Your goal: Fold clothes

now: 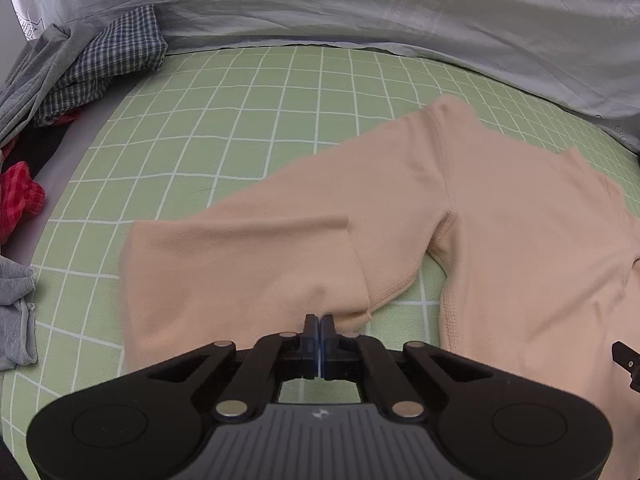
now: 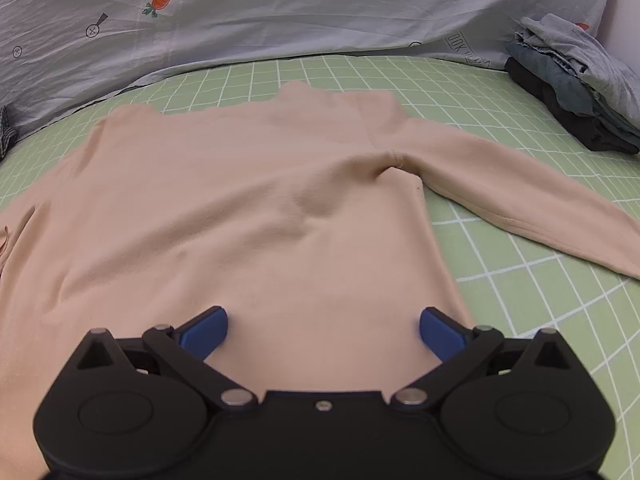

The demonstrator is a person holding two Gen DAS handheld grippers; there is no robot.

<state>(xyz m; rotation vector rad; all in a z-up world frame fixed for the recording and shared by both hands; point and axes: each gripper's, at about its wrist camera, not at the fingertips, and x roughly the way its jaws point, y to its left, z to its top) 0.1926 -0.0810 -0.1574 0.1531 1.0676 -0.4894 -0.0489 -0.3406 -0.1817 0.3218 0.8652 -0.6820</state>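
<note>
Peach long-sleeved top [image 2: 248, 208] lies spread flat on the green checked sheet [image 1: 248, 120] of a bed, collar toward the far edge where a grey printed duvet [image 1: 320, 4] is bunched up, hem toward the near edge. Folding looks barely begun: the body is still open at full width, and in the right wrist view one sleeve [image 2: 520, 200] runs straight out toward the right edge of the bed, unfolded. In the left wrist view the other sleeve [image 1: 248, 272] lies out toward the left edge with its end doubled across, so at most a first tuck is under way there. Both sleeves, the sides and the final halving are, by my judgement, still to do.

The left gripper [image 1: 320, 322] sits at the near edge of that left sleeve, jaws pressed fully together; their tips meet the cloth's edge, but I cannot tell whether any fabric is pinched between them. The right gripper [image 2: 322, 328] hangs over the hem near the top's right side seam, jaws spread wide with cloth lying beneath and between them, gripping nothing.

Further out, a stack of folded clothes [image 2: 576, 92] rests by the far right corner, so earlier garments seem finished. A heap of unfolded clothes [image 1: 80, 68], checked, grey and red, waits along the left edge.
</note>
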